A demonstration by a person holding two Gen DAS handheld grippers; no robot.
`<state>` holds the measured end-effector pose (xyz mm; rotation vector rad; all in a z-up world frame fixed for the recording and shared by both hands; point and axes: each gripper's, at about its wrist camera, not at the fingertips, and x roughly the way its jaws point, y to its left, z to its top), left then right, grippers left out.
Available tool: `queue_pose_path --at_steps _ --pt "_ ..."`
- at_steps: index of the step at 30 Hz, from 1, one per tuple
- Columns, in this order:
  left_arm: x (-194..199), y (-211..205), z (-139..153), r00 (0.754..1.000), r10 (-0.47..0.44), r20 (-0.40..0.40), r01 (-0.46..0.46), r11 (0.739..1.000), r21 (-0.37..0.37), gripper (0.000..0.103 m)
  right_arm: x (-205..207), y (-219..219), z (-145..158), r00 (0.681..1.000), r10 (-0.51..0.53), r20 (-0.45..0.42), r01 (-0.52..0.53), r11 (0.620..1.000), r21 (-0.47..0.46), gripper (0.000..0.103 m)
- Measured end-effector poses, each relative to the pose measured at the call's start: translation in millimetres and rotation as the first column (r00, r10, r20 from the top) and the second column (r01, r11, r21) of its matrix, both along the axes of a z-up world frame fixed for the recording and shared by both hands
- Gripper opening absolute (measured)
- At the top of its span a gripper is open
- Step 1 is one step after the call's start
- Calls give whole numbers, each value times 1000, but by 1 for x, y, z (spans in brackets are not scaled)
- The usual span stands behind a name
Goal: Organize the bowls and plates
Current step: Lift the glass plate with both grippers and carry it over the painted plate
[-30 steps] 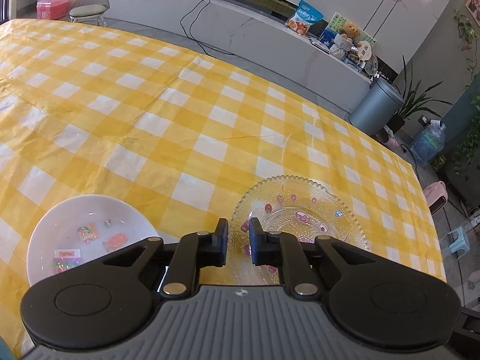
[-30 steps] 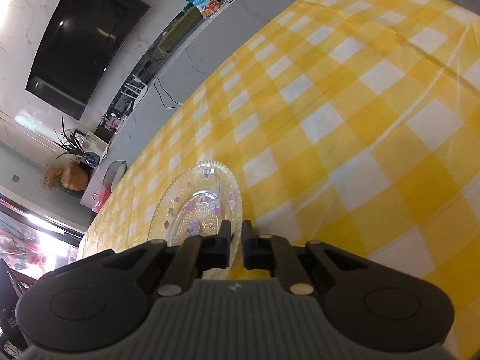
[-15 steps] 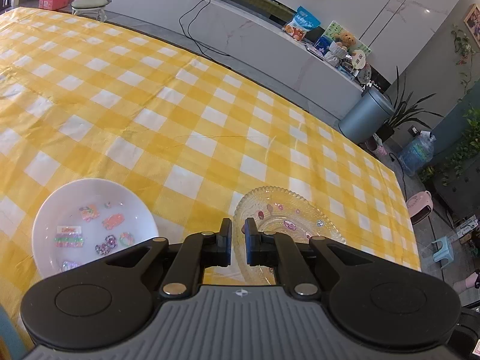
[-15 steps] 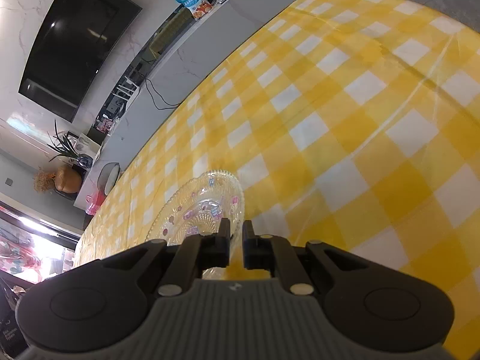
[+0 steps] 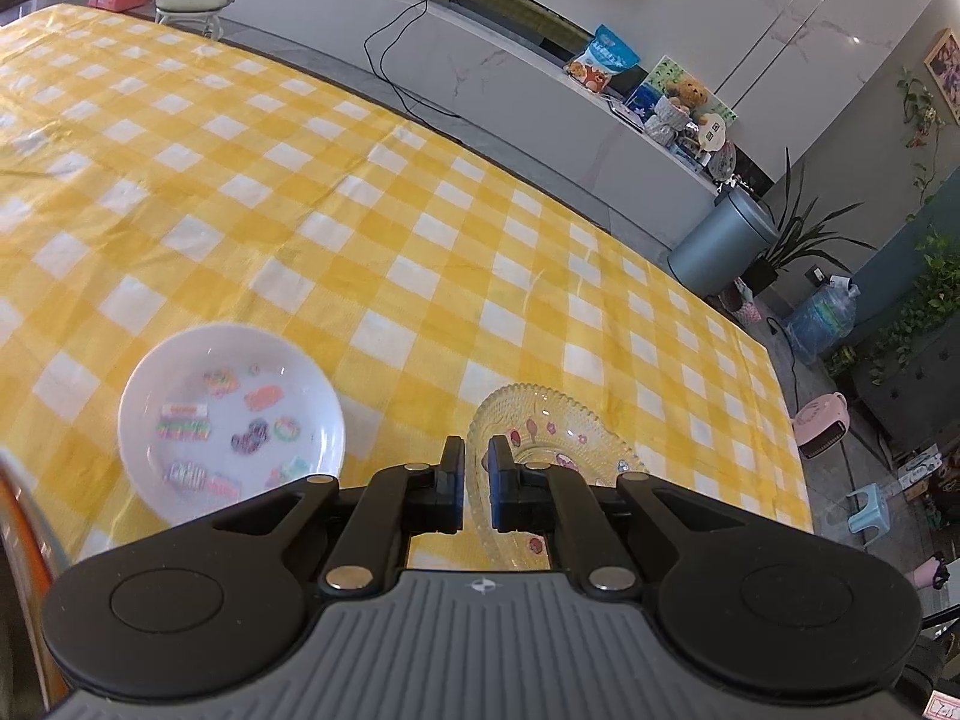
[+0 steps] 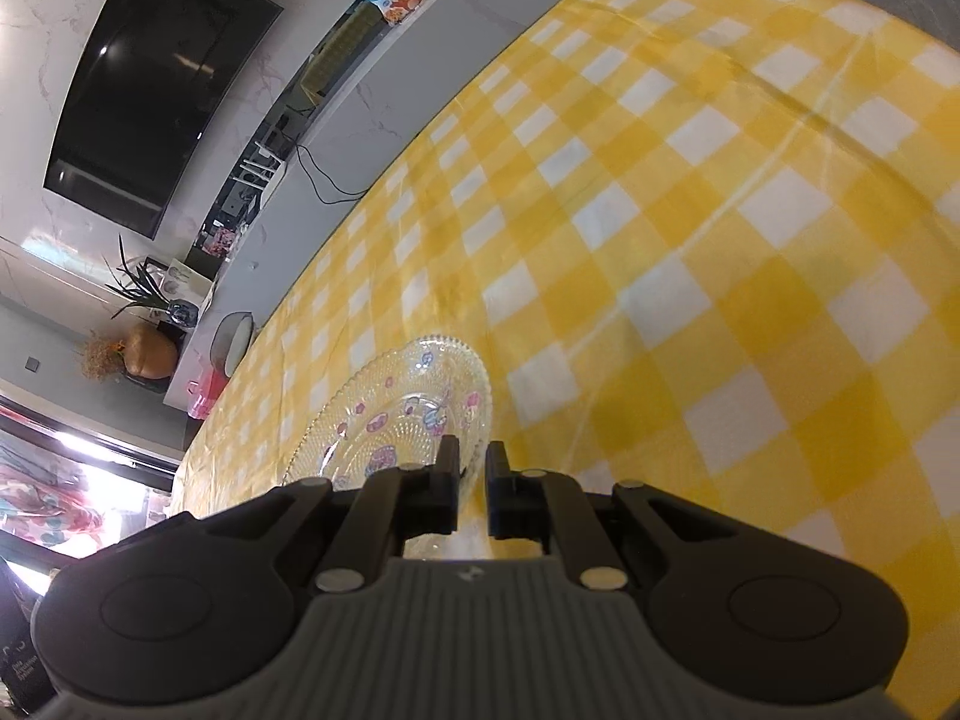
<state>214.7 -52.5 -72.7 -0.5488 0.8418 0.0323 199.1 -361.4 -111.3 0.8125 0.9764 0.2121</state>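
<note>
A clear glass plate [image 5: 558, 420] with a beaded rim and pink stickers hangs just above the yellow checked tablecloth [image 5: 360, 228], held from two sides. My left gripper [image 5: 474, 456] is shut on its left rim. In the right wrist view the same glass plate [image 6: 396, 402] shows to the left of the fingers, and my right gripper [image 6: 472, 459] is shut on its right rim. A white plate [image 5: 231, 420] with coloured stickers lies flat on the cloth, to the left of my left gripper and apart from it.
The tablecloth [image 6: 720, 240] runs far ahead and to both sides. Beyond the table's far edge are a long white counter [image 5: 510, 78], a grey bin [image 5: 720, 246] and a stool [image 5: 195, 3]. A blurred orange edge [image 5: 24, 516] shows at the left.
The left jaws closed onto the glass plate's rim. Both grippers rose with the plate between them, and the table and white plate dropped farther away in view.
</note>
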Motion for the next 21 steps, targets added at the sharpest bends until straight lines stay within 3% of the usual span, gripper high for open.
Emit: queue_pose_path --at_steps 21 --pt "-75 7 3 1000 -29 -3 29 998 -60 8 -71 -5 10 998 41 -42 -42 999 -27 7"
